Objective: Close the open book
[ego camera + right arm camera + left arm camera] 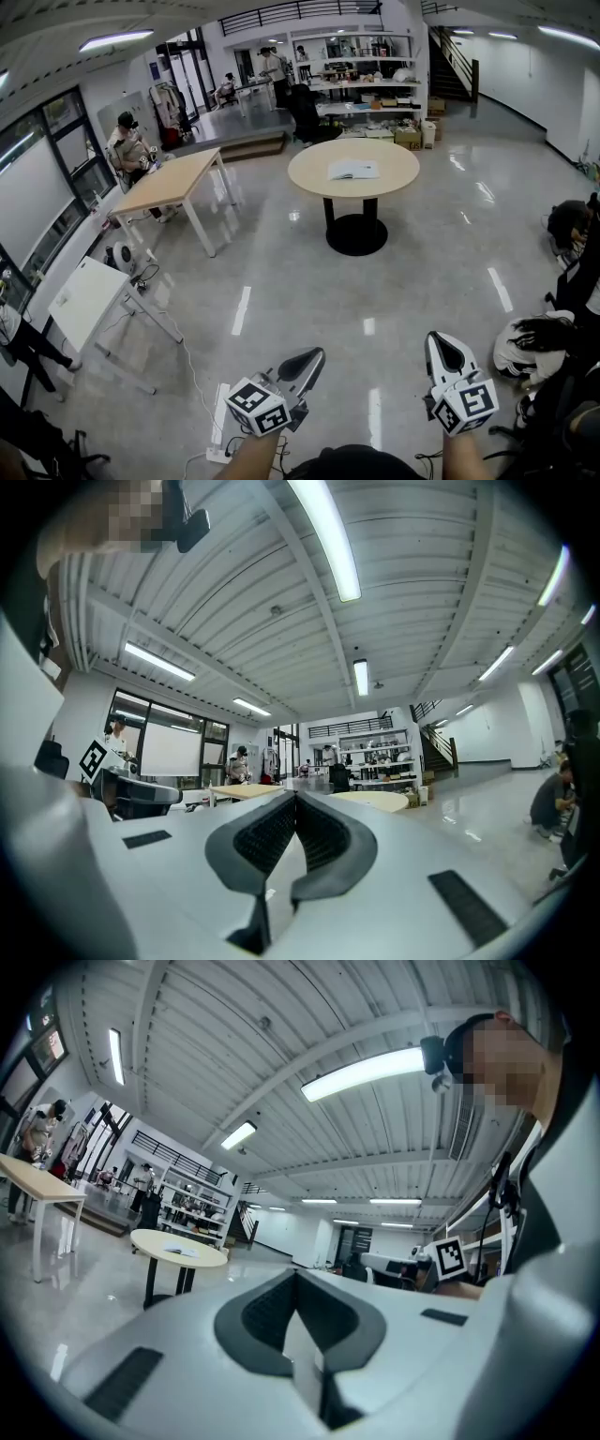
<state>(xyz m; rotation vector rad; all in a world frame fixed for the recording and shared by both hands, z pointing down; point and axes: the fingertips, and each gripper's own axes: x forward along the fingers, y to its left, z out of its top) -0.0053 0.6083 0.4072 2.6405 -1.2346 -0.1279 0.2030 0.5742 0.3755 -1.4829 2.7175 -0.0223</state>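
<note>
An open book [353, 170] lies flat on a round beige table [394, 173] with a black pedestal, far across the floor. In the left gripper view the same book [178, 1251] shows small on that table [202, 1258]. My left gripper [316, 354] is held low at the bottom of the head view, jaws together, nothing between them. My right gripper [439, 341] sits beside it at the bottom right, also shut and empty. In the two gripper views the left gripper [296, 1274] and the right gripper [295, 796] both point level across the room.
A rectangular wooden table [173, 183] stands at left and a white desk [89, 295] nearer the left wall. People sit on the floor at right [562, 234]. Shelves [361, 66] line the back. A power strip and cable [217, 441] lie on the glossy floor near my feet.
</note>
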